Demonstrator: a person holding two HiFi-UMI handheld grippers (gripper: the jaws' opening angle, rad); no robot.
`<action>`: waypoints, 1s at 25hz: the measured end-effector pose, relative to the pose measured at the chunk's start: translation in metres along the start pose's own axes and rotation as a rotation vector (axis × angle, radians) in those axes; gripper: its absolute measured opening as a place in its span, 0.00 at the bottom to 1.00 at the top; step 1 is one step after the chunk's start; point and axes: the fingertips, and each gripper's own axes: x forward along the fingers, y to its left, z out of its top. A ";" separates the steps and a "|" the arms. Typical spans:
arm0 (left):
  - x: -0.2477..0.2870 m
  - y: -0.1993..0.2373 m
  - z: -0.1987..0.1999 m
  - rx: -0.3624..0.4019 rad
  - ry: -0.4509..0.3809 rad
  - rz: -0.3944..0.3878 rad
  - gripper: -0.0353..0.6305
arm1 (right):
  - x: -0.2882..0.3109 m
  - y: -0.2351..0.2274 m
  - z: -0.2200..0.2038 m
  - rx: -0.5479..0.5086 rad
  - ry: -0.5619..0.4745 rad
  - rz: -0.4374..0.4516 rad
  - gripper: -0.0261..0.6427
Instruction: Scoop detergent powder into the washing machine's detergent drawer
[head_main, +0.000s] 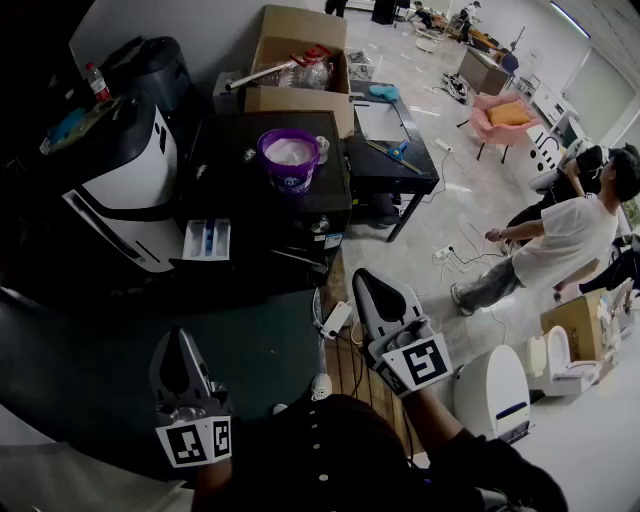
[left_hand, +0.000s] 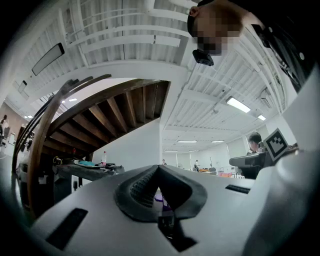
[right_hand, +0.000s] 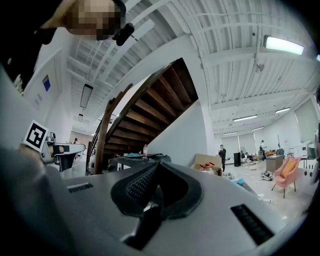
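Jaws met tip to tip on both tools, with nothing caught between them. We held the left gripper (head_main: 181, 345) and the right gripper (head_main: 367, 285) low and close to our body, roughly level. We judged that a waiting stance ahead of the first reach, not a working grip. The purple tub (head_main: 289, 158) stood on the black table (head_main: 225, 150), open at the top so the white detergent powder (head_main: 289, 150) lay ready. The detergent drawer (head_main: 207, 240) stuck out from the washing machine (head_main: 130, 185), pulled open, we supposed, to take the powder. Tub and drawer both lay well ahead of the closed tips, the drawer nearer the left gripper, the tub farther off. We could make out no scoop.
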 end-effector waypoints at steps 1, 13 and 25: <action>0.000 0.000 0.000 -0.001 0.000 -0.001 0.06 | -0.001 0.000 -0.003 0.000 0.009 0.006 0.08; 0.001 -0.001 -0.003 0.004 0.005 -0.002 0.06 | -0.003 -0.003 -0.008 0.066 -0.017 0.014 0.08; 0.010 -0.005 -0.007 0.027 0.028 0.048 0.06 | 0.009 -0.021 -0.011 0.077 -0.028 0.033 0.40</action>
